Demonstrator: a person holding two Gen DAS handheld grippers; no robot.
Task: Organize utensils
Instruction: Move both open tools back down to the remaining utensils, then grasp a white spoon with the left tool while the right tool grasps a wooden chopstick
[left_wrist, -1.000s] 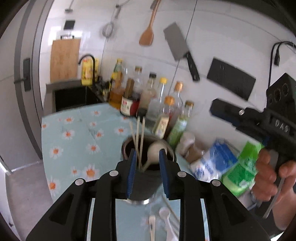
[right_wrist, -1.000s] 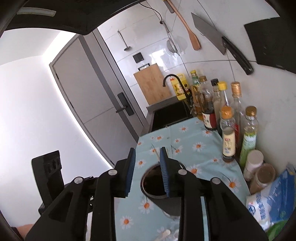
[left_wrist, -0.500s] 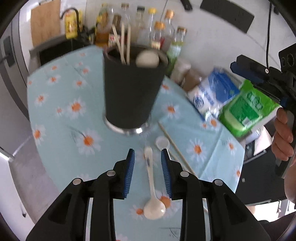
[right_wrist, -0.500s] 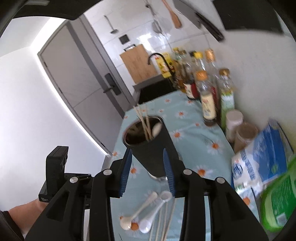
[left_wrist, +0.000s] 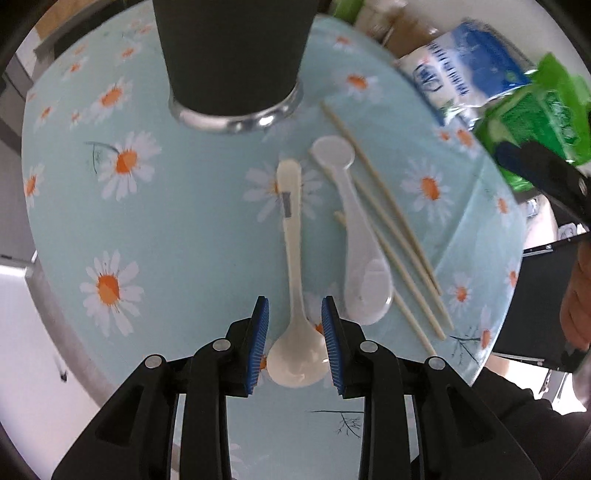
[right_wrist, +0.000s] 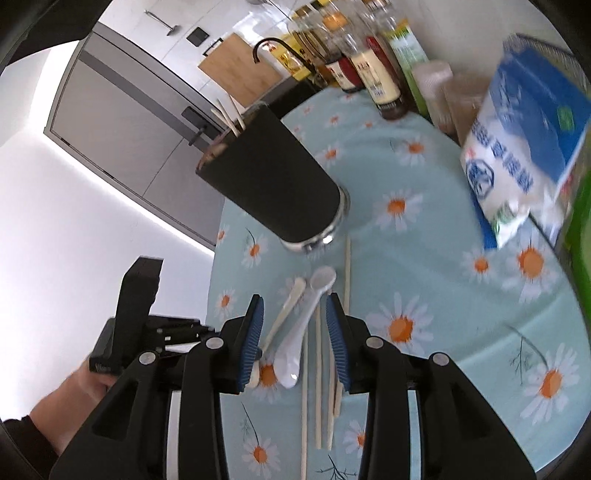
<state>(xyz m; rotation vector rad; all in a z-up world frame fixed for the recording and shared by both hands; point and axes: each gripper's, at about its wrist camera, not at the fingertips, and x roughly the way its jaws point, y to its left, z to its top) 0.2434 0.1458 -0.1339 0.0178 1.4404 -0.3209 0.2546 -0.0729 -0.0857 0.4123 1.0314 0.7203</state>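
Observation:
A black utensil cup (left_wrist: 232, 51) stands on the daisy tablecloth (left_wrist: 166, 229); the right wrist view shows it (right_wrist: 273, 181) with chopsticks in it. A cream spoon (left_wrist: 293, 266) and a white spoon (left_wrist: 354, 236) lie side by side, with several loose chopsticks (left_wrist: 391, 236) to their right. My left gripper (left_wrist: 294, 328) is open, its jaws on either side of the cream spoon's bowl, low over the table. My right gripper (right_wrist: 294, 332) is open above the white spoon (right_wrist: 295, 339) and chopsticks (right_wrist: 317, 369).
A blue-white bag (right_wrist: 517, 147) and a green packet (left_wrist: 535, 110) lie at the table's right side. Sauce bottles (right_wrist: 373, 74) stand at the back by the wall. The table's rounded edge (left_wrist: 476, 373) is close to the chopsticks.
Both grippers have tilted down and dropped toward the table. The left one has come down around the cream spoon's bowl. The right one has moved over the white spoon and chopsticks.

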